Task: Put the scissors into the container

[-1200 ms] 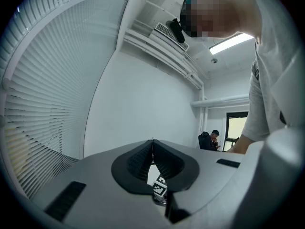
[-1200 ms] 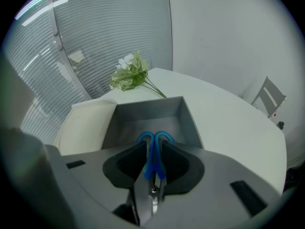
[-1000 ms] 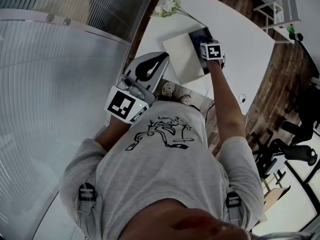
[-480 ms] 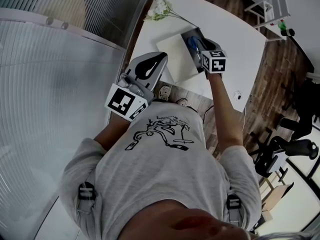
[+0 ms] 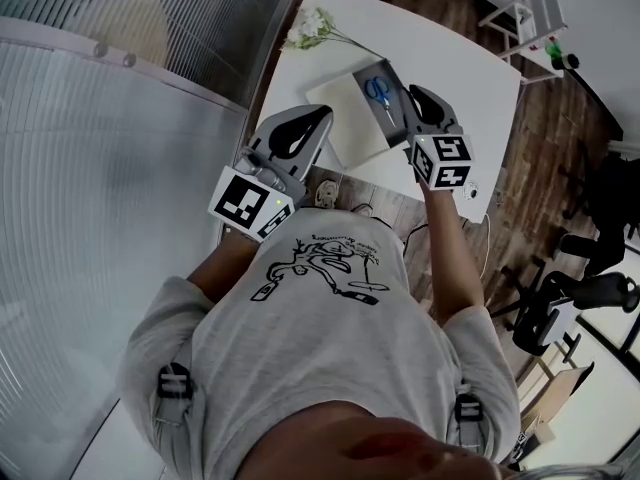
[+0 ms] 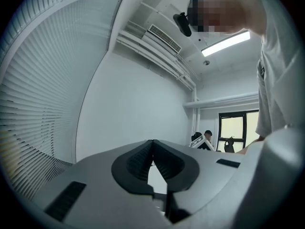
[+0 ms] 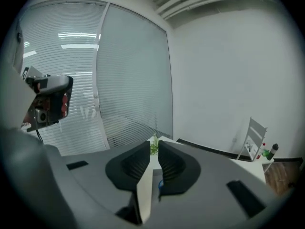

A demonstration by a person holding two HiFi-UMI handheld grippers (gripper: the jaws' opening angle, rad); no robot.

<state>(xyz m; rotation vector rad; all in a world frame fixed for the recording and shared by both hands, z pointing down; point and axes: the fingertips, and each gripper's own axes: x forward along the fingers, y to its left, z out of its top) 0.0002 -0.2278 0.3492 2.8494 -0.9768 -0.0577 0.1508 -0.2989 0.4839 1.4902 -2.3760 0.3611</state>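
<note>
A white table stands beside a wall of slatted blinds, with a sprig of flowers at its 11 o'clock end. At 12 o'clock from us sits the dark container, and the scissors lie flat inside it, blue handles towards the far side. A pale board touches the container at its 9 o'clock side.

We judge the drop done and the retreat under way. The right claw hangs at the container's 4 o'clock edge, its jaws closing with nothing between them. To do this well, we should lift straight up and back, keeping clear of the rim so that the container does not shift. The left claw waits at the board's 8 o'clock corner, pressed together and empty.

A second ago the right claw stood spread wide over the container and hid its inside. It has since drawn back towards us, and the scissors now show. The left claw has barely moved.
</note>
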